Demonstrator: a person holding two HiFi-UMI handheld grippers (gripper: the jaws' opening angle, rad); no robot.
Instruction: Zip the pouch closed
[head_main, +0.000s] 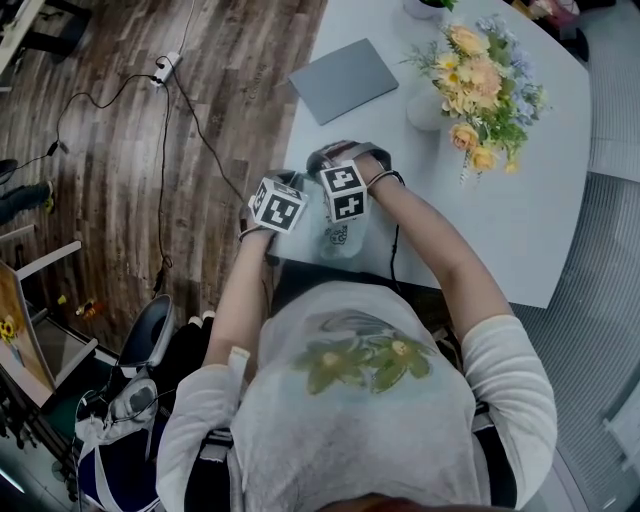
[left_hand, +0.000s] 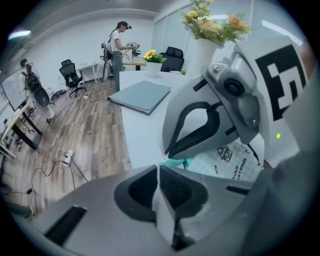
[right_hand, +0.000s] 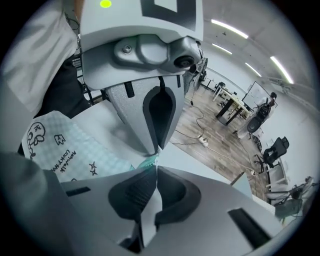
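Note:
The pouch (head_main: 338, 240) is white and mint check with black doodles and lies at the near left edge of the pale table (head_main: 520, 210). It also shows in the left gripper view (left_hand: 227, 160) and the right gripper view (right_hand: 62, 150). Both grippers point steeply down and face each other over its teal zip end (left_hand: 177, 162). My left gripper (left_hand: 159, 168) is shut, its tips pinching the pouch's edge by that end. My right gripper (right_hand: 155, 168) is shut on the teal zip end (right_hand: 145, 163). In the head view the marker cubes (head_main: 277, 205) hide the jaw tips.
A grey closed laptop (head_main: 343, 80) lies farther back on the table. A white vase of flowers (head_main: 478, 72) stands at the back right. Left of the table, a cable and power strip (head_main: 163, 68) lie on the wood floor. A person (left_hand: 118, 49) works at a far desk.

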